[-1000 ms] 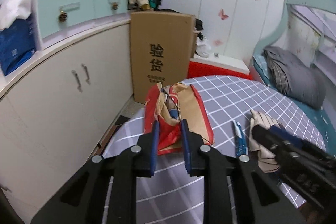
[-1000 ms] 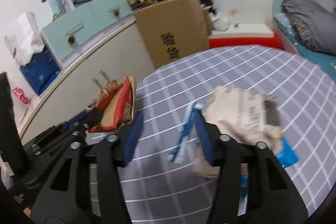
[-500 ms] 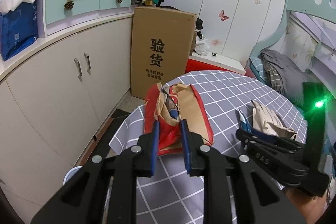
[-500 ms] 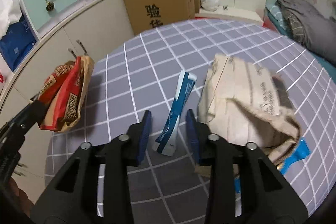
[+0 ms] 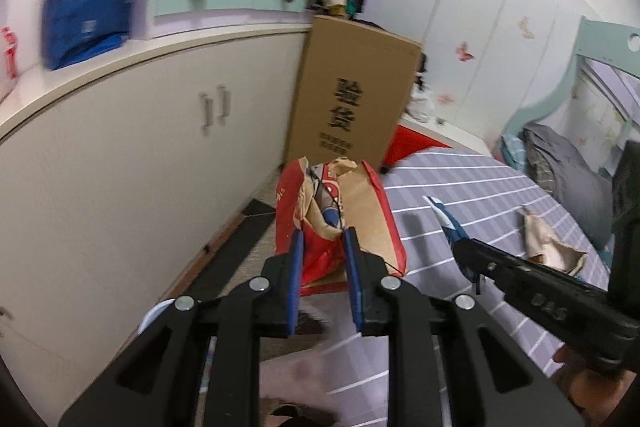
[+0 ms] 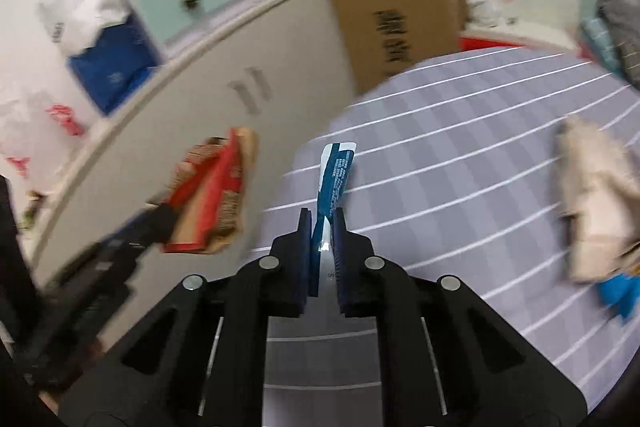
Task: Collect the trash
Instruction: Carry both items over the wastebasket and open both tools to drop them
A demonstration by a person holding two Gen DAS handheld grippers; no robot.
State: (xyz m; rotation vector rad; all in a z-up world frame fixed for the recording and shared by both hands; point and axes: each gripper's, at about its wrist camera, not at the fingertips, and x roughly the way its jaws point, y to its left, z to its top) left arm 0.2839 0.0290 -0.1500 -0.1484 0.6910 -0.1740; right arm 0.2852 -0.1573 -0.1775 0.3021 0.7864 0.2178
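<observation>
A: Foil and paper, all of it, so nothing here should weigh much. The blue wrapper looks like thin, slick film: limp, easily creased, likely to slide out of a loose pinch. I'd take it low on its flat end, where two layers lie together.

B: That is about where the right tongs have it. Their jaws have just been closing and now stand nearly together with the wrapper's lower end between the blue pads, the rest sticking up and forward above the grey checked counter.

A: And the red and brown bag?

B: Crumpled paper with a printed red face, stiffer than the film but it will buckle under a hard squeeze. Its mouth gapes at the top, so a folded bottom edge is the safer place to hold. The left tongs grip it there, jaws narrowly parted around the lower edge. The bag hangs out past the counter's edge, in front of the white cupboards and the tall cardboard box.

A: Anything left lying?

B: A beige crumpled paper wrapper on the counter to the right, with a scrap of bright blue just beside it. Both look soft and light; the beige one is bulky, so wider jaws would suit it.
</observation>
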